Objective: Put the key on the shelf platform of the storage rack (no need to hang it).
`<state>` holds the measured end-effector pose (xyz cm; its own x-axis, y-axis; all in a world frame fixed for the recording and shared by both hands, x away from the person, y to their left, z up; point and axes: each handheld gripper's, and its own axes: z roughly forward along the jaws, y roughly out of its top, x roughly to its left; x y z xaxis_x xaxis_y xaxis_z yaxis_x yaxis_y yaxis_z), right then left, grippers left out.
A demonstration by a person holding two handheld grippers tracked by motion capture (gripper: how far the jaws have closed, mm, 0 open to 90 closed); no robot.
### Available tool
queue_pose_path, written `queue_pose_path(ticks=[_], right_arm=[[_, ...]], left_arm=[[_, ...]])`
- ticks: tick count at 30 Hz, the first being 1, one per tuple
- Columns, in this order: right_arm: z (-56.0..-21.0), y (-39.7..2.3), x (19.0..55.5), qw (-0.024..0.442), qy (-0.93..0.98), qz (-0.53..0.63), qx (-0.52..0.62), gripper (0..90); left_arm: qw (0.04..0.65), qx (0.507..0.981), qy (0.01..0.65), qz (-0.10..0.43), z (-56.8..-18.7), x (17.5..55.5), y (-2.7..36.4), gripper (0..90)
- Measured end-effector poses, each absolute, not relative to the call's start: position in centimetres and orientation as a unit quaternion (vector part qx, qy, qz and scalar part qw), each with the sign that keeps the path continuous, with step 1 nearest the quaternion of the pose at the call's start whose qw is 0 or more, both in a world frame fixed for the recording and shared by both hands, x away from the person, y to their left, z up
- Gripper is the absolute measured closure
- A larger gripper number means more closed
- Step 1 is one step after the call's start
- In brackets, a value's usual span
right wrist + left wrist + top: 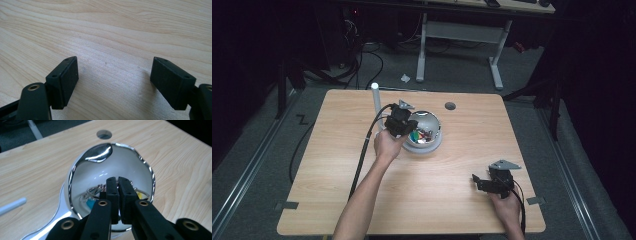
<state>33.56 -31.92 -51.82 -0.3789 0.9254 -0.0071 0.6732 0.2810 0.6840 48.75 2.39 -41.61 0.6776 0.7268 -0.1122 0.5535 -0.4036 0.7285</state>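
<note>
Bowl (110, 170), shiny metal, sits near table (337, 165) centre w/ small clips & coloured bits (422, 134) inside; my left gripper (117, 181) has jaws pressed together, tips dipped into its mouth, nothing visibly pinched; right gripper (112, 82) jaws wide apart over bare wood, idle; I'd judge picking barely begun, contents all left; bowl round, no long axis, mouth tipped toward my left hand (388, 145).

Light wooden worktop (452, 175) with a round cable hole (450, 106) near its far edge, sitting on grey carpet (257, 165); behind it a white-legged desk (462, 30), tangled black cables (362, 55), surroundings dark
</note>
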Motion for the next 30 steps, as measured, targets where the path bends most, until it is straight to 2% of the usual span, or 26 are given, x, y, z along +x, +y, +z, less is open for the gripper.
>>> queue_pose_path(ticks=[4, 10, 16, 23, 30], right_arm=[[-51.8, -31.9, 33.6, 0.208, 0.773, 0.304, 0.517, 22.8], [-51.8, -31.9, 33.5, 0.208, 0.773, 0.303, 0.517, 22.8], [-51.8, -31.9, 33.5, 0.207, 0.773, 0.303, 0.517, 22.8], [-51.8, -31.9, 33.5, 0.208, 0.773, 0.304, 0.518, 22.9], [-51.8, -31.9, 33.6, 0.208, 0.773, 0.304, 0.517, 22.8]], left_arm=[[0.367, 0.838, 0.390, 0.106, -43.0, 48.7, 2.6, 87.6], [0.369, 0.843, 0.376, 0.110, -44.1, 48.8, 2.6, 86.8], [0.375, 0.844, 0.367, 0.112, -44.0, 48.6, 2.8, 78.2], [0.384, 0.832, 0.382, 0.117, -43.4, 47.8, 3.2, 58.0], [0.398, 0.818, 0.396, 0.124, -43.1, 46.5, 4.6, 49.9]])
